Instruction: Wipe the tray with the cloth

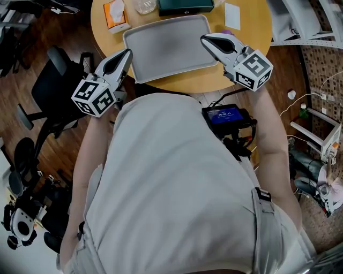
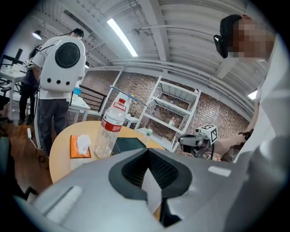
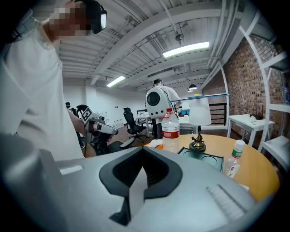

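Seen from above, a person in a light shirt stands at a round wooden table (image 1: 257, 32) with forearms raised and bent, holding one gripper out to each side.

The left gripper (image 1: 126, 53) points forward and slightly down. Its tip is over the table's near edge, just beside the near left corner of the tray (image 1: 169, 48). The right gripper (image 1: 206, 38) angles inward. Its tip is at the tray's right edge, close to the far right corner. The jaws of both are pressed together with nothing between them, and each gripper's own view shows this.

The grey tray lies flat near the table's near edge, between the two grippers, and its surface is bare.

Around the tray:
- An orange tissue box (image 1: 116, 15) sits just past the far left corner.
- A clear bottle (image 1: 144, 5) and a dark green box (image 1: 185, 6) stand beyond the far edge.
- A white paper (image 1: 232, 15) lies further right.
- A small purple thing (image 1: 228, 32) shows just behind the right gripper, too hidden to identify.

Bare tabletop stretches to the right of the tray. On the wooden floor to the person's left stands a black office chair (image 1: 51, 88).
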Available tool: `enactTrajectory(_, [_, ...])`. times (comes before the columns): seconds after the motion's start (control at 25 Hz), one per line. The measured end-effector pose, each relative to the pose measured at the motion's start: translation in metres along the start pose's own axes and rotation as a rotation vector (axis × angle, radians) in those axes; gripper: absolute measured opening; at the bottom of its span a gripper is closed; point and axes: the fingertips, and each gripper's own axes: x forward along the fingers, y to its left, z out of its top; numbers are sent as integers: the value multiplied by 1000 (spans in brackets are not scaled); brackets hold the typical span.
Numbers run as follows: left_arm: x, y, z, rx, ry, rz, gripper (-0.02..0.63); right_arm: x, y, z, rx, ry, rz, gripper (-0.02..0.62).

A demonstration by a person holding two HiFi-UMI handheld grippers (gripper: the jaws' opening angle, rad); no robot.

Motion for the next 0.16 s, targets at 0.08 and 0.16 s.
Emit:
enactTrajectory(0.08, [0, -1, 0, 0, -2, -3, 0, 2, 2, 2, -5, 0, 3, 0])
enactTrajectory(0.16, [0, -1, 1, 0, -3, -7, 0, 4, 3, 5, -11, -1, 7, 0])
